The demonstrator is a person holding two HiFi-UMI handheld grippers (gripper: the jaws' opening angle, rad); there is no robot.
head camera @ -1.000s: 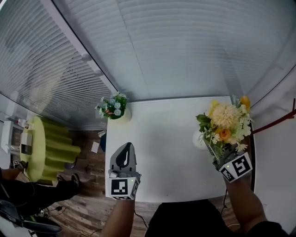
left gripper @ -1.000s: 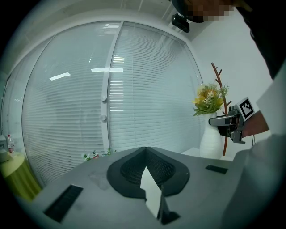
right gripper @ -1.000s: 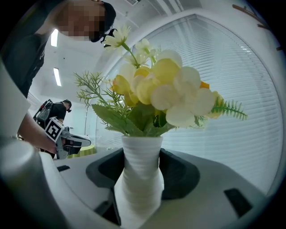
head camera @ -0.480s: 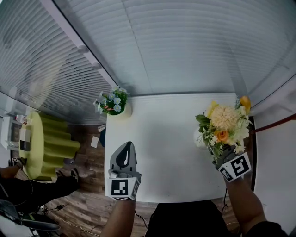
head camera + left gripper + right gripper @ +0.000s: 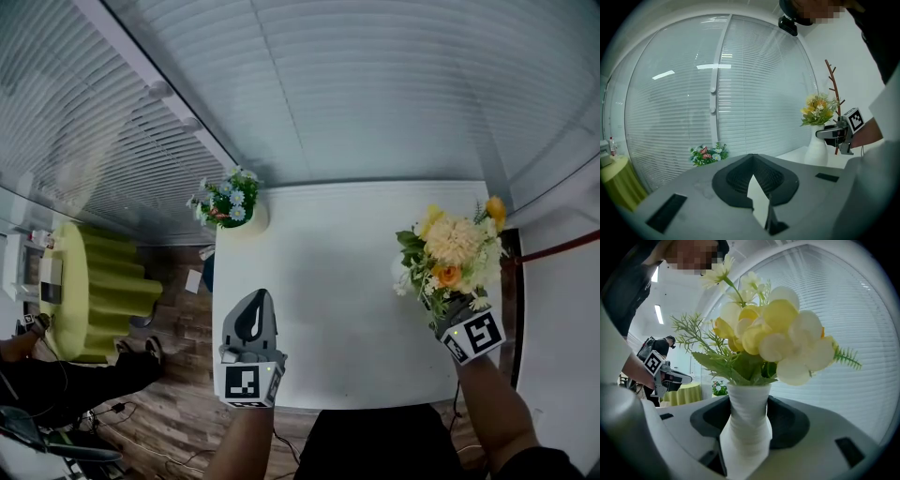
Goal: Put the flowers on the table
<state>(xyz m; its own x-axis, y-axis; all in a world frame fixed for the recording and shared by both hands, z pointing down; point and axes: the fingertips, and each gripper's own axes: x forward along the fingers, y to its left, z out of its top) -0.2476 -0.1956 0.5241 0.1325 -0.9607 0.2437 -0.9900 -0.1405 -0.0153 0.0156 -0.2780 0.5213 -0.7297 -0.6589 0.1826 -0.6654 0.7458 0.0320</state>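
Since a second ago the right claw (image 5: 747, 409) and its load have slid a touch leftward in the head view. The desk (image 5: 328, 281) sits slightly higher there, and the left claw (image 5: 253, 311) hangs where it did.

The right claw pinches the waist of a white vase (image 5: 745, 441), a pad on each side, above the desk's right edge. The flowers (image 5: 455, 246), yellow, cream and orange with green leaves, spread over the claw in the head view. From there its jaws are hidden and only a sliver of the vase shows. The vase's foot is hidden too. The left gripper view loses it behind that claw's own body, and the right gripper view cuts it off at the bottom edge. Whether it touches the desk cannot be told.

The left claw is pressed together with nothing in it, over the desk's near left part.

On the desk's far left corner stands a small pot of flowers (image 5: 228, 202), blue, white and pink. Closed blinds (image 5: 356, 84) rise beyond the desk's far edge. Off the desk's left side, a round table (image 5: 89, 295) under a yellow-green cloth stands on a wooden floor (image 5: 178, 417). Off the desk's right side a red branch (image 5: 833, 89) rises, its lower part partly behind the right claw.
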